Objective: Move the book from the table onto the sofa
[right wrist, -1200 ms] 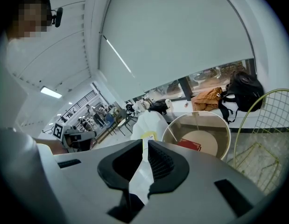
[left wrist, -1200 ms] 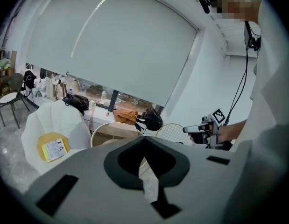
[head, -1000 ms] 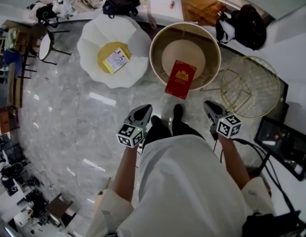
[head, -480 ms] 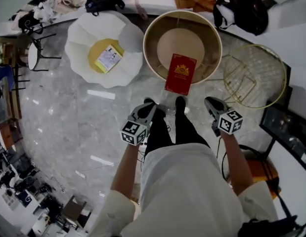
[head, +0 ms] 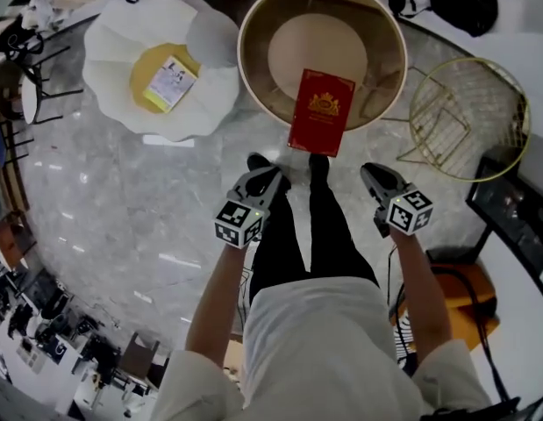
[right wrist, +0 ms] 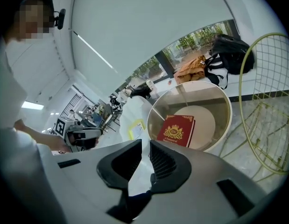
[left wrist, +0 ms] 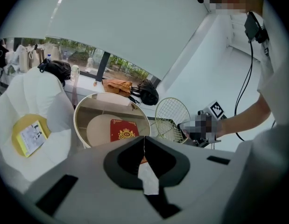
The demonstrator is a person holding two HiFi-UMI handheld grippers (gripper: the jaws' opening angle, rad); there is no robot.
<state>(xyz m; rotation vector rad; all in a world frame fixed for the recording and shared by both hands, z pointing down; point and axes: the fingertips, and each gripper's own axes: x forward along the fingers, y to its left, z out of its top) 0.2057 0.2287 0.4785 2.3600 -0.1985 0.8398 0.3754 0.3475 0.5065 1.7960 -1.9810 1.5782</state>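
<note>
Holding my left gripper (head: 267, 179) and right gripper (head: 375, 177), jaws together and empty, short of the round table (head: 243, 60).
The red book (head: 321, 111) lies untouched on it; pickup and carry to the white sofa (head: 113, 33) remain.

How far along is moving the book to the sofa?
Nothing done yet: the red book lies on the round table, overhanging its near edge. The left hand-held gripper and right hand-held gripper are shut, empty, short of it. Left: grasp, carry to the white sofa.
</note>
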